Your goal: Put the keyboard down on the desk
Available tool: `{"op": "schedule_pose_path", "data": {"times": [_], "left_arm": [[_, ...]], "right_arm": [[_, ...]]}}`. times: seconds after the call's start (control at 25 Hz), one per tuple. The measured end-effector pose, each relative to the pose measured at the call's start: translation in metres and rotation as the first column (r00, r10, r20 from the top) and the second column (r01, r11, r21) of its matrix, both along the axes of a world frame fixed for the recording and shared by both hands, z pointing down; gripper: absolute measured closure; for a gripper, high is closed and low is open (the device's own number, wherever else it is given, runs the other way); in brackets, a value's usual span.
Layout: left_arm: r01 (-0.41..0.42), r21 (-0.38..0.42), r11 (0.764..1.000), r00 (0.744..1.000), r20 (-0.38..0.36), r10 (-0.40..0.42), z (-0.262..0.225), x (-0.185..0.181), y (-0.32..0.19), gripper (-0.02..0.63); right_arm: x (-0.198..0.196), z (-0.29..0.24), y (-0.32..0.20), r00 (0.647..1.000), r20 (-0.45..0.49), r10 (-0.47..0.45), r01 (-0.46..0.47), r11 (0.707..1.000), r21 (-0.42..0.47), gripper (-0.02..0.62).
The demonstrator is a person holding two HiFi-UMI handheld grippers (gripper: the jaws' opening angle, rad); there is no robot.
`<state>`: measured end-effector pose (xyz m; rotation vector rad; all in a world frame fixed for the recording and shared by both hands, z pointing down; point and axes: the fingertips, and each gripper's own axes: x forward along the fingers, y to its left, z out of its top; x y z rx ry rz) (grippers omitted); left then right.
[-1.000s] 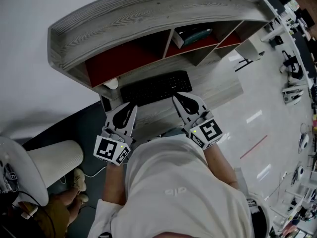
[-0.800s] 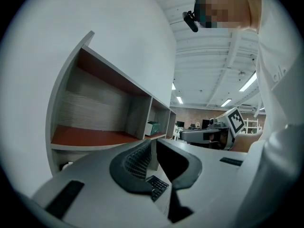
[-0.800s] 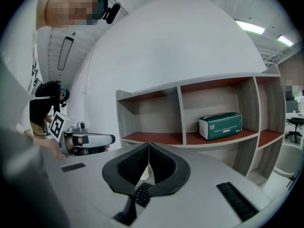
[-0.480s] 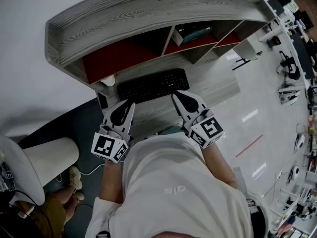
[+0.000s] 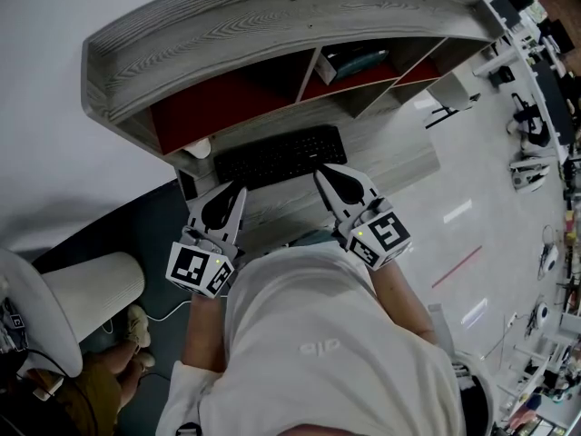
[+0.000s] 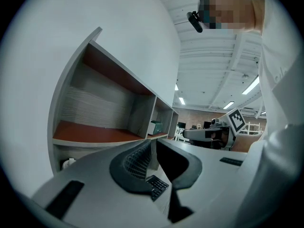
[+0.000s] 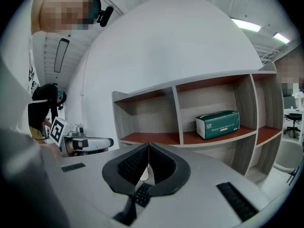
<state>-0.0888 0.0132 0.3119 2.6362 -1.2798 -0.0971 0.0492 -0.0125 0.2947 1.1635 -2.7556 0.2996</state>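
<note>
1. Keyboard (image 5: 280, 155) placement: it is seen lying flat on the counter (image 5: 399, 157), below the shelf unit (image 5: 272, 25), with its long axis running left to right.
2. The left tool (image 5: 240, 189) is clenched, and nothing is seen between its jaws. Its tip is set just at the keyboard's near edge, towards the left end.
3. The right tool (image 5: 320, 173) is likewise clenched and empty, with its tip at the near edge towards the right end. Whether either tip touches the keyboard cannot be told.
4. The keyboard lies on the far side of both tools, one facing each end, so neither hand is judged the nearer.
5. The keyboard is judged to be already set down. Any withdrawal would be made towards the near side, across the long axis.
</note>
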Motion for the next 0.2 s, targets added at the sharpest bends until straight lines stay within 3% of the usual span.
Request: {"op": "schedule_pose_path", "data": {"times": [0.2], "left_arm": [[0.016, -0.018, 1.000, 1.000, -0.016, -0.016, 0.0041, -0.0024, -0.0017, 0.575]], "right_arm": [[-0.0052, -0.0049, 0.0002, 1.000, -0.004, -0.026, 0.026, 1.000, 0.010, 0.566]]}}
